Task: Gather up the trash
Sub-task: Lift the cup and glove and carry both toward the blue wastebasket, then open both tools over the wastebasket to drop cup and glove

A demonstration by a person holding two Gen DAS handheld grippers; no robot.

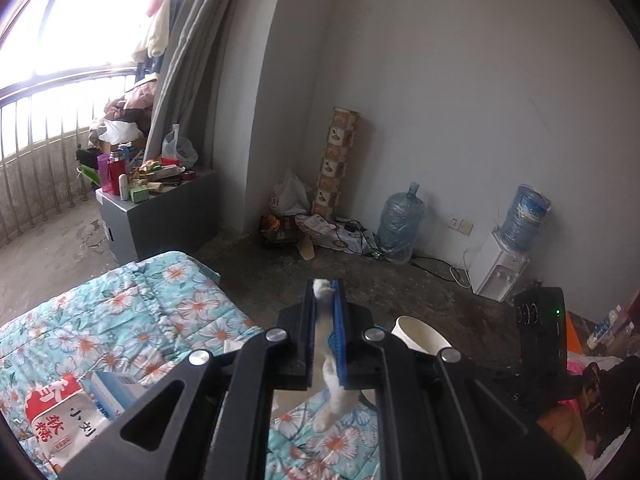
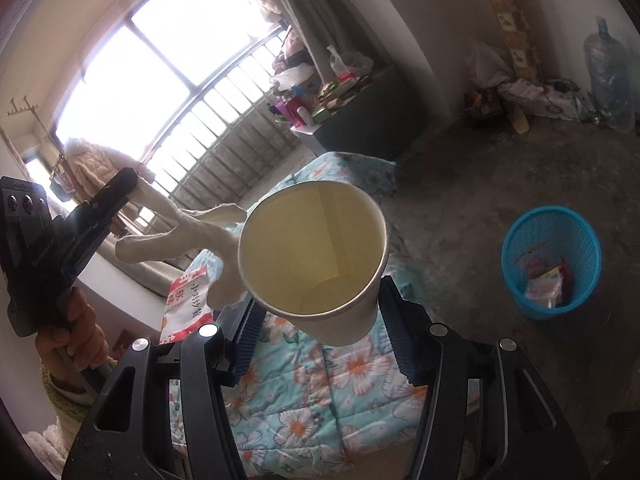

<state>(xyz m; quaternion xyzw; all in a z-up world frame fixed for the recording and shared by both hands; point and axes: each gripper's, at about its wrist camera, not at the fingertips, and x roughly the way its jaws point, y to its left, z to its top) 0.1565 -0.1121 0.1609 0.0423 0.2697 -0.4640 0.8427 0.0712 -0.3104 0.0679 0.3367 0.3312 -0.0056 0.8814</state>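
Observation:
My left gripper (image 1: 325, 292) is shut on a twisted white tissue (image 1: 323, 322) that hangs down between its blue pads over the floral quilt (image 1: 120, 320). In the right wrist view the same tissue (image 2: 188, 232) dangles from the left gripper (image 2: 120, 188) at the left. My right gripper (image 2: 320, 320) is shut on an empty white paper cup (image 2: 316, 248), mouth towards the camera, held above the bed. The cup's rim also shows in the left wrist view (image 1: 420, 336). A blue mesh trash basket (image 2: 552, 260) with wrappers inside stands on the floor at the right.
A red-and-white snack bag (image 1: 60, 412) and a blue-white box (image 1: 116, 392) lie on the quilt. A grey cabinet (image 1: 160, 216) with clutter stands by the window. Water bottles (image 1: 400, 224), a dispenser (image 1: 500, 272) and cables line the far wall.

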